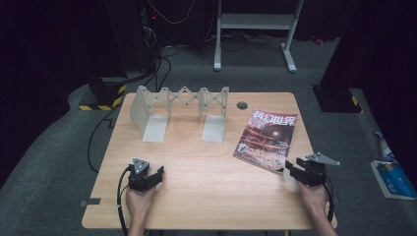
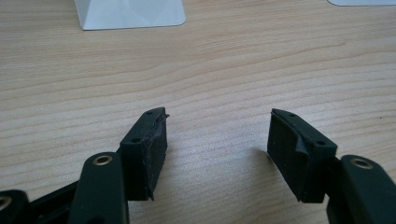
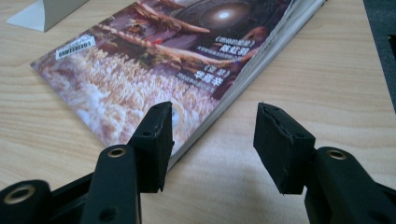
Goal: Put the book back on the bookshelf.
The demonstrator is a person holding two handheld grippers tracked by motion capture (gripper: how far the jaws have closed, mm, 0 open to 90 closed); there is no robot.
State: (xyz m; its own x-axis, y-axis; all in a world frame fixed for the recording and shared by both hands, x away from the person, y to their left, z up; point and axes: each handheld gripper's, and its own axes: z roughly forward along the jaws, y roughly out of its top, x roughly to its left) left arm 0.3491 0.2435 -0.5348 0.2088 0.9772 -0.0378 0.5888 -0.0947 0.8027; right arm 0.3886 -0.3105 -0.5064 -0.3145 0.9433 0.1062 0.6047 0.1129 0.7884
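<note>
A magazine (image 1: 267, 139) with a dark red cover lies flat on the right half of the wooden table (image 1: 196, 196). My right gripper (image 1: 290, 168) is open at the magazine's near corner; in the right gripper view the magazine (image 3: 154, 60) has its near corner at the left jaw, while the right jaw stands over bare wood, and nothing is gripped by my right gripper (image 3: 212, 140). My left gripper (image 1: 155, 173) rests open near the front left of the table. Bare wood lies between the jaws of my left gripper (image 2: 217, 144).
A white expandable book rack (image 1: 179, 110) with two upright end plates stands at the back left of the table; its base (image 2: 128, 13) lies ahead of my left gripper. A round cable hole (image 1: 242, 104) is in the far edge. A book (image 1: 393, 179) lies on the floor to the right.
</note>
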